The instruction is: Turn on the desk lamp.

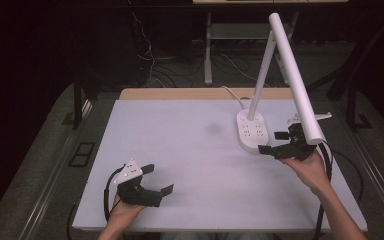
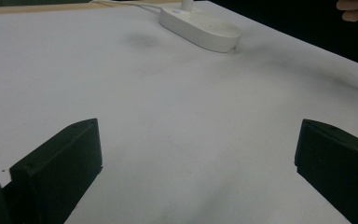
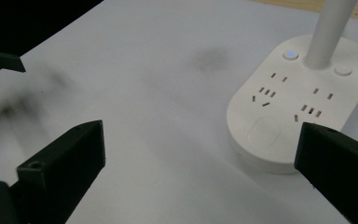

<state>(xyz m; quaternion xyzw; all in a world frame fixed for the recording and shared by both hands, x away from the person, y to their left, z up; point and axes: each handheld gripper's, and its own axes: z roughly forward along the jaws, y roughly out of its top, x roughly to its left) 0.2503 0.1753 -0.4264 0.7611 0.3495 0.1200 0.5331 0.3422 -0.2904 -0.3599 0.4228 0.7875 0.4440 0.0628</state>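
**Right claw wide at the lamp base, left held back**

Spread wide, right gripper [image 1: 279, 142], right of centre in the high view, one jaw just short of the lamp base [image 1: 252, 130] and nothing between the jaws. In the right gripper view, same spread: one jaw lower left, the other lower right, overlapping the near rim of the base [image 3: 303, 102]. Aimed so, likely to put a jaw tip onto the base's top, where a lit blue button [image 3: 289, 54] and a plain round one [image 3: 342, 70] flank the white stem [image 3: 328, 32]; which one is meant, cannot tell.

Further out, tilted up and leftward from the base toward the top of the frame, the stem, with the long lamp head [image 1: 296, 75] slanting down over the right hand, low enough to crowd the approach.

Lower left in the high view, left gripper [image 1: 155, 180], also wide and empty, resting low on the white table [image 1: 180, 145], well apart from the lamp, apparently kept out of the way. In the left gripper view, base [image 2: 200, 29] far off at upper centre.
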